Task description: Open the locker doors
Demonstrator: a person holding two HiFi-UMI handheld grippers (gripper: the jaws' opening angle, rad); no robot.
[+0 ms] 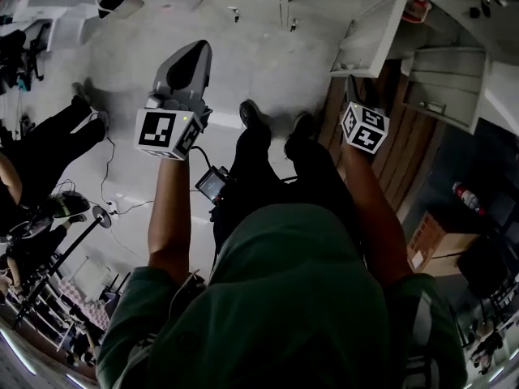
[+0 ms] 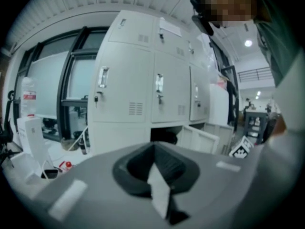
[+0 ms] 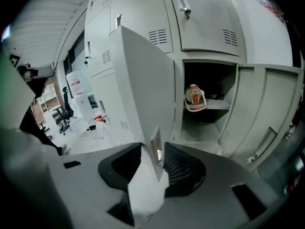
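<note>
A bank of pale grey lockers [image 2: 143,80] stands ahead. In the right gripper view a lower locker door [image 3: 143,85] is swung wide open, and its free edge with the latch plate [image 3: 156,149] sits between the jaws of my right gripper [image 3: 157,159], which is shut on it. Behind it, the open compartment holds a red and white object [image 3: 194,97]. Another open door [image 3: 264,113] hangs to the right. In the head view my right gripper [image 1: 353,96] is at the open door [image 1: 369,35]. My left gripper [image 1: 193,55] [image 2: 155,175] is shut on nothing, held in the air away from the lockers.
A person [image 1: 40,144] is at the left near a tripod [image 1: 65,254]. A cardboard box [image 1: 430,237] and a red extinguisher [image 1: 466,197] lie at the right. My feet [image 1: 276,124] stand before the lockers. A water bottle [image 2: 28,99] stands by the window.
</note>
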